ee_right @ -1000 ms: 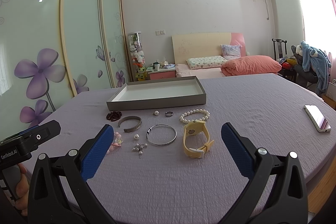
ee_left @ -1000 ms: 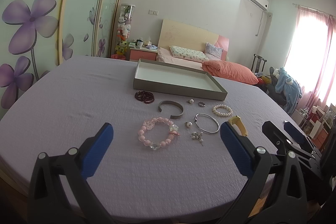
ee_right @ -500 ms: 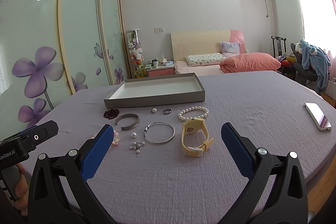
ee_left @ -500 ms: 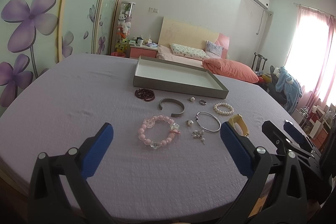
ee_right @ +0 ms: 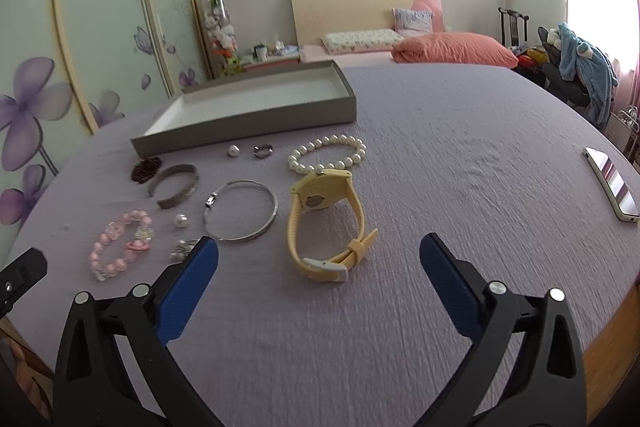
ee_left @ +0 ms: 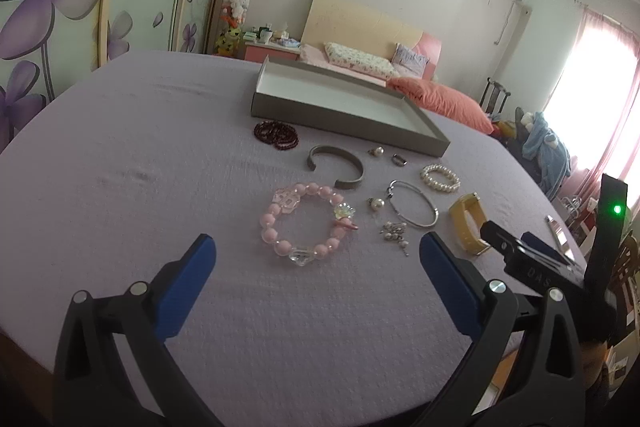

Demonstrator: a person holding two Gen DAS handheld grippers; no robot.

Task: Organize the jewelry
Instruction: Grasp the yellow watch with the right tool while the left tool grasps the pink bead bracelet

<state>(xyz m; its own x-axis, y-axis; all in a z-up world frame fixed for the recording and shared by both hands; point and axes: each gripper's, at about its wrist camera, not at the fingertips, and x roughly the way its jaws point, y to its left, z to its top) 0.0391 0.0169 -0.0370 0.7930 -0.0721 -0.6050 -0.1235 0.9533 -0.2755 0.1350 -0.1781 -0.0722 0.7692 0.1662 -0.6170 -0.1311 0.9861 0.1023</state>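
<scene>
In the left wrist view, the left claw point(ee_left: 316, 259) stands wide open and holds nothing; a pink bead bracelet point(ee_left: 306, 225) with clear crystals lies just beyond it on the lilac surface point(ee_left: 120, 187). In the right wrist view, the right claw point(ee_right: 318, 261) is wide open too, and the yellow watch point(ee_right: 326, 227) lies buckled before it, near the grey tray point(ee_right: 248, 129).

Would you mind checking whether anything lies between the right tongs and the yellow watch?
Nothing visible does: the right tongs are open, and only bare purple cloth separates them from the yellow watch.
</scene>
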